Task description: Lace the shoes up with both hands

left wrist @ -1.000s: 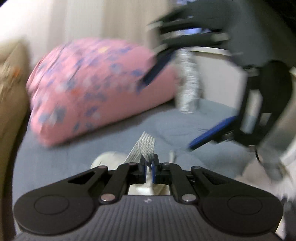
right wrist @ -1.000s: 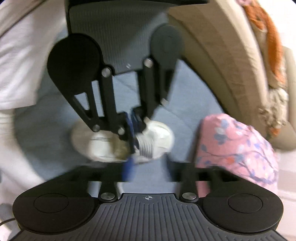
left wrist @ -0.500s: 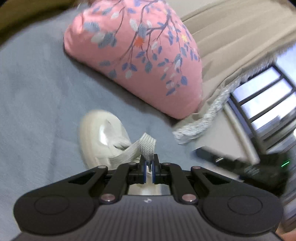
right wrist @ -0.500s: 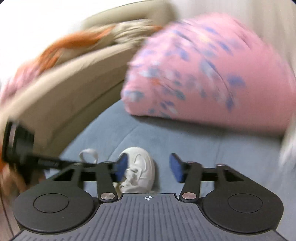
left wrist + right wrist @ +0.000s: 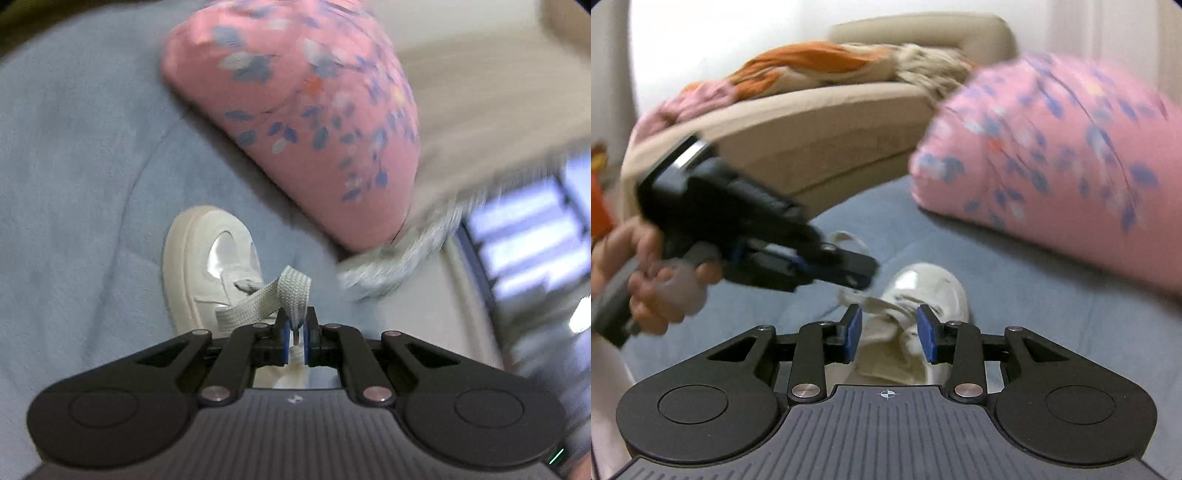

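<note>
Left gripper (image 5: 295, 334) pinches the flat woven lace (image 5: 266, 301) of the smooth white shoe (image 5: 207, 266) – right gripper (image 5: 891, 334) gapes open above it, on soft blue fabric (image 5: 74, 184)

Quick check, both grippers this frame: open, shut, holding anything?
Left gripper: shut on the shoelace of the white shoe.
Right gripper: open, holding nothing, poised above the shoe.

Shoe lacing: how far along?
Early to middle, hard to say. Done: the flat lace already comes out of the white shoe. In hand: the left gripper is shut on the lace; the right gripper is open above the shoe. Left: no bow visible; eyelets are too blurred to count.
</note>
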Tool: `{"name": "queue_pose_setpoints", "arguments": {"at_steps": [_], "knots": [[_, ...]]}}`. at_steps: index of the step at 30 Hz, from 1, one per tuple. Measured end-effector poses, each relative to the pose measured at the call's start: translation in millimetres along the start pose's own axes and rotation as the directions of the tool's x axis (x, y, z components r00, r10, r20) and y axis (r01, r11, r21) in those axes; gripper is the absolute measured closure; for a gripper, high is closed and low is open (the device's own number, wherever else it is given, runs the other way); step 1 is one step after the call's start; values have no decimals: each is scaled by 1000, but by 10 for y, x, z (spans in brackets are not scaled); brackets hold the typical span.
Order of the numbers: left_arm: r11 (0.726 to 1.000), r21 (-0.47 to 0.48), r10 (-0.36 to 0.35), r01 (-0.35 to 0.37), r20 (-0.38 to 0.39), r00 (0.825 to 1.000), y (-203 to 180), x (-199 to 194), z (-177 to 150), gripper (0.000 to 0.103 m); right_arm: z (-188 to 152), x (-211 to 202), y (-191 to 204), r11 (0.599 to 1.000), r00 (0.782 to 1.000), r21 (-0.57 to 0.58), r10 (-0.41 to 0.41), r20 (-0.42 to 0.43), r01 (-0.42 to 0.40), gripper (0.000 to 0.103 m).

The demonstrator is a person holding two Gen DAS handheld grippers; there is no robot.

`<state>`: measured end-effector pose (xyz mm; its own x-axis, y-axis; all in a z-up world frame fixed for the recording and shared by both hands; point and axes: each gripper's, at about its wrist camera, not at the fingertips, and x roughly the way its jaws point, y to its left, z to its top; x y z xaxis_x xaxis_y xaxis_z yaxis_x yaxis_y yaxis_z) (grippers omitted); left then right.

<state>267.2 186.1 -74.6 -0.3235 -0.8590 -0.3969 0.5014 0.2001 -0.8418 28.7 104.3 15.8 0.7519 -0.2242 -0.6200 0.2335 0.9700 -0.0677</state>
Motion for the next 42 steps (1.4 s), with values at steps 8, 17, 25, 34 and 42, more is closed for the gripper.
{"name": "queue_pose_setpoints", "arguments": {"at_steps": [8,17,25,34,42], "knots": [[922,382,100,-70,-58,993,-521,104,-169,97,307,-21,-878,761,958,603,284,23,-240,49],[841,518,199,-155,-31,980,-658,85,-277,97,357,341,-768,681,921,696,384,-74,-228,59],[839,535,156,-99,-62,986,-692,32,-293,81,407,665,-779,715,910,682,373,-183,-156,96],[856,506,155,-108,-51,987,-641,49,-275,77,556,606,-765,828,870,529,389,-303,-186,96],[975,222,41,-32,-37,998,-282,-48,-69,98,640,466,-745,843,899,491,369,-234,-218,46]]}}
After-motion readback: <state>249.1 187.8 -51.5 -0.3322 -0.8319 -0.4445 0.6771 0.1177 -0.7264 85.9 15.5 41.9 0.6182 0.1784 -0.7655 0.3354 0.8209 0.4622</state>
